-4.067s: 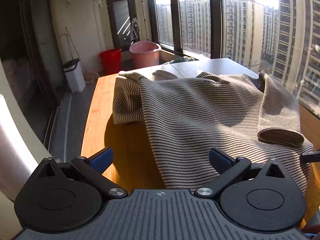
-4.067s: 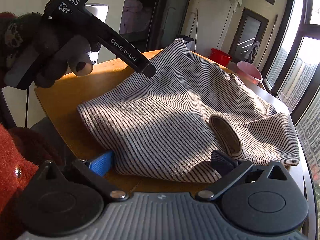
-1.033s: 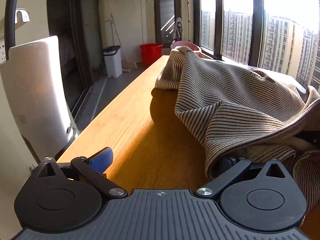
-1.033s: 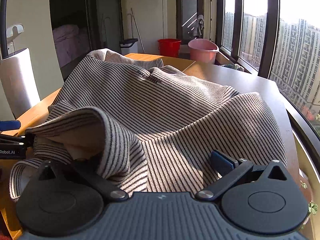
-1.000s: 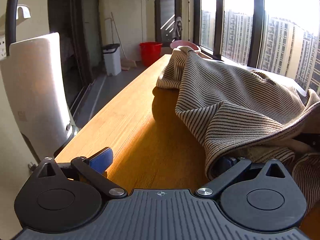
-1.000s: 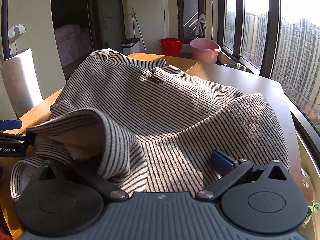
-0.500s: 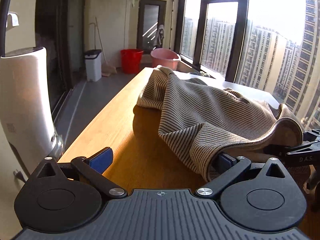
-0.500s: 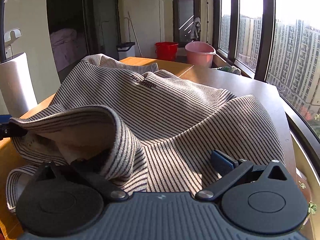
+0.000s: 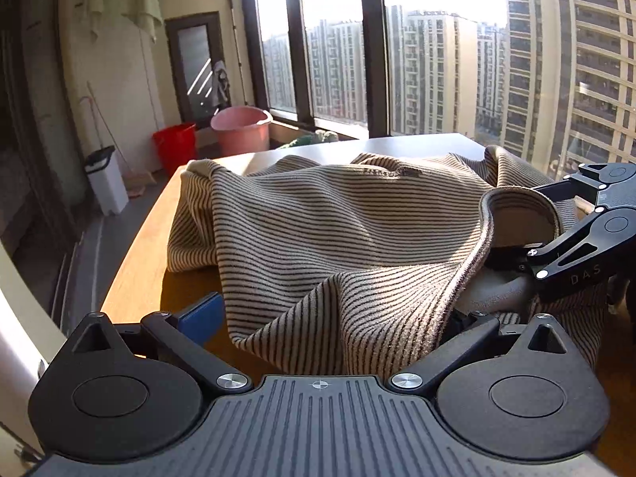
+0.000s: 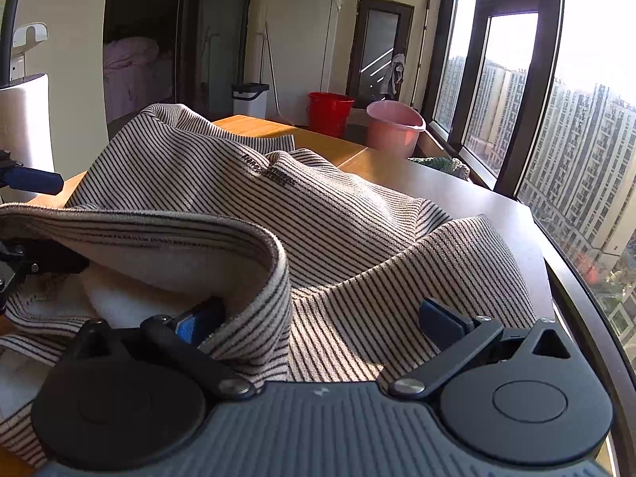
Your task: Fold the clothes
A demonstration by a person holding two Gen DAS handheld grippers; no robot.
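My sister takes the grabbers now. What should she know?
Left gripper: open, right finger tucked under the stripy sweater's lifted hem, left finger bare over the wooden table.
Right gripper: open, left finger inside the same hem fold.
The sweater lies rumpled across the table; no neat fold shows yet.
Left to do: pinch the hem, carry it over, smooth, finish folding.

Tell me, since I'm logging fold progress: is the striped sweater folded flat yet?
Not yet. The striped sweater lies bunched and rumpled on the table, its hem draped over both open hand-held grippers.
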